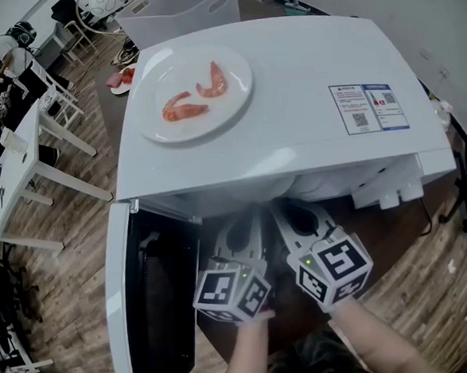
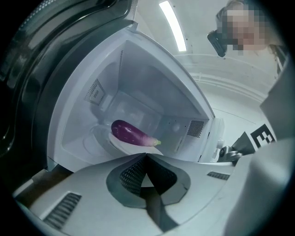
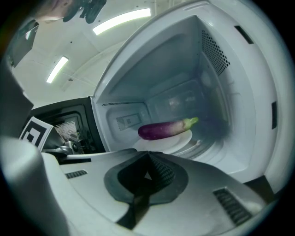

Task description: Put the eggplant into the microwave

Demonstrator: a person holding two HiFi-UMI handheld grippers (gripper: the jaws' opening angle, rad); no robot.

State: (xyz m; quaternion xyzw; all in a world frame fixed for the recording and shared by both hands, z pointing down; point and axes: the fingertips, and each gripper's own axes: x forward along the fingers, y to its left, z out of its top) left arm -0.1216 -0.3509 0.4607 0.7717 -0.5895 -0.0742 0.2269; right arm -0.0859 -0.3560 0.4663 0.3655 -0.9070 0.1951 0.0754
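The eggplant (image 3: 166, 129) is lying on a plate (image 3: 177, 141) mid-floor inside the open microwave (image 3: 249, 92). The left gripper (image 2: 146, 154) and right gripper (image 3: 148, 153) are hovering outside, fingers pressed together, empty. It is looking glossy, firm and probably slippery, with the thick middle likely offering the surest hold.

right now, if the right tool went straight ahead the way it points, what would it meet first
Probably the near rim of the white plate that holds the eggplant inside the open microwave, though depth is hard to judge.

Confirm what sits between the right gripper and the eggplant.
Only the front rim of the white plate holding the eggplant; otherwise bare, per the right gripper view.
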